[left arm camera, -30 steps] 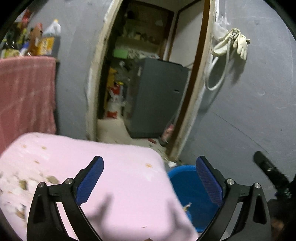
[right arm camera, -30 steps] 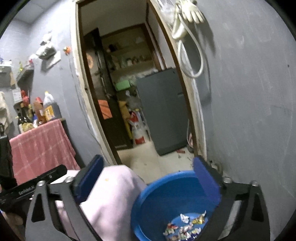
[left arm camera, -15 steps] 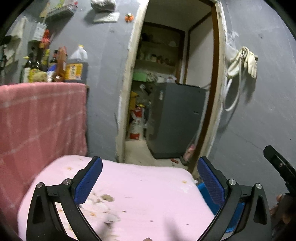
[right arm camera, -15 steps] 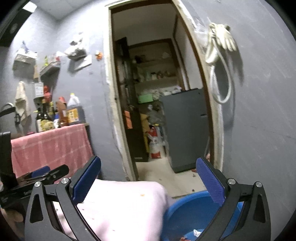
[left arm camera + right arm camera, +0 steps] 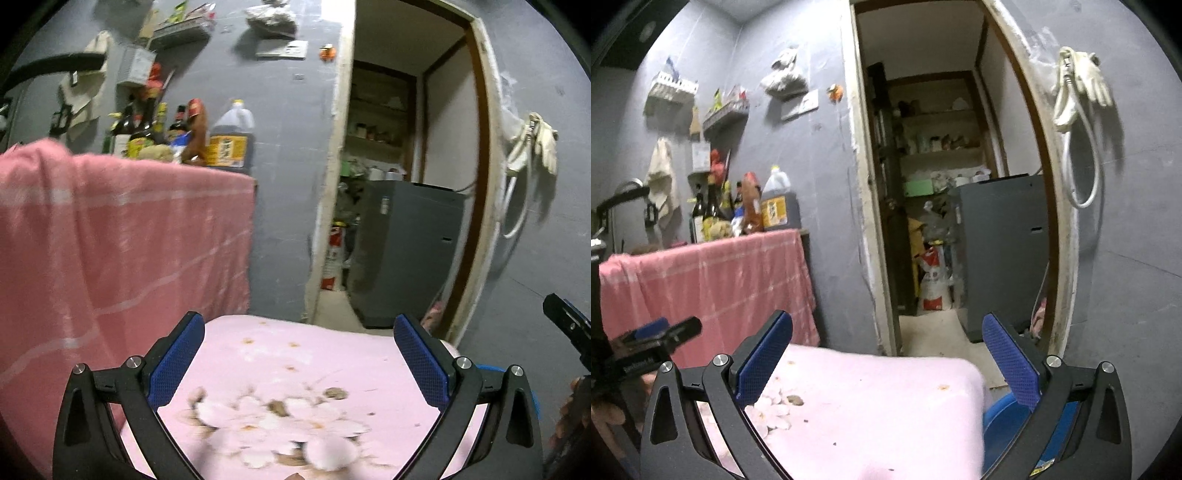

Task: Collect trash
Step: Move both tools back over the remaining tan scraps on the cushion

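Observation:
A pink cloth-covered surface with a pale flower print [image 5: 295, 398] lies under both grippers; it also shows in the right wrist view [image 5: 871, 413]. My left gripper [image 5: 295, 365] is open and empty above it. My right gripper [image 5: 884, 362] is open and empty above the cloth's right edge. A blue basin [image 5: 997, 417] sits low beside that edge, mostly hidden by the right finger; a sliver of its rim shows in the left wrist view [image 5: 487, 367]. No trash pieces are visible on the cloth or in the basin from here.
A table draped with a pink checked cloth [image 5: 122, 243] carries bottles and a large jug [image 5: 231, 138] at the left. An open doorway [image 5: 945, 206] leads to a storeroom with a grey cabinet [image 5: 1001, 251]. Gloves and a hose [image 5: 1078, 96] hang on the right wall.
Both grippers have tilted upward, away from the basin. The basin with wrappers has dropped almost out of view, and more wall, shelf and table now shows. Both jaws stay open.

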The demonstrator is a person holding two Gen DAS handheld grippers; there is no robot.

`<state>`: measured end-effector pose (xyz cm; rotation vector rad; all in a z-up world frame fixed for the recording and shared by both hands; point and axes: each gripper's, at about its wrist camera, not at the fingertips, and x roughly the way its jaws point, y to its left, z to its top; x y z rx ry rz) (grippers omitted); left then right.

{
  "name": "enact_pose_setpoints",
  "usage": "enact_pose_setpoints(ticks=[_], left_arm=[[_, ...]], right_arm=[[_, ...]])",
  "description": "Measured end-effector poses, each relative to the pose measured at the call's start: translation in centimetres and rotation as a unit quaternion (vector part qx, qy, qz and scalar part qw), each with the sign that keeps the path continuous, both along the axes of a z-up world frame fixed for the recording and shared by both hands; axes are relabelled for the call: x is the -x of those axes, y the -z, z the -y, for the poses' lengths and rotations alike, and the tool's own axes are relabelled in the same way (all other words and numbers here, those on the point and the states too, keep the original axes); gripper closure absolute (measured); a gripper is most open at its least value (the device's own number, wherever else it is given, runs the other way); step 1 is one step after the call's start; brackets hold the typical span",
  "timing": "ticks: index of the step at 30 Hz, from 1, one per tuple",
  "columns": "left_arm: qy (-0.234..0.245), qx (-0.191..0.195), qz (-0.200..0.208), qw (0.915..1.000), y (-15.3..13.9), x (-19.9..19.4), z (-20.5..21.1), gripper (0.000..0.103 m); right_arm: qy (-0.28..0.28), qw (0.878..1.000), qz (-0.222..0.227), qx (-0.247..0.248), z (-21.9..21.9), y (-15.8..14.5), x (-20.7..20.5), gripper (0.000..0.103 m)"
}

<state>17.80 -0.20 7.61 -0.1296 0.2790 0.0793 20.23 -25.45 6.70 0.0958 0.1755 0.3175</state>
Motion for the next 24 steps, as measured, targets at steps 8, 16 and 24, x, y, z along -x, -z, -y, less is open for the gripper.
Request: enact_pose_setpoints(ticks=[8,16,24], left_arm=[[-0.025,-0.009,-0.028,0.9993,2.8,-0.3,-3.1,0.003],[-0.025,-0.031,-0.037,0.9985,4.7,-0.7,-4.8,0.003],[0.002,-0.026,-0.092,0.9954,6.7,-2.8,-5.5,0.003]], right_arm=[[-0.030,0.999,-0.034,0.021,-3.4,2.2,-1.7,0.000],[-0.038,0.997,-0.039,0.046,-6.4,4.1,-2.4,0.000],[-0.101,0.987,-0.103,0.073,-8.7,6.4,-5.2,0.000]])
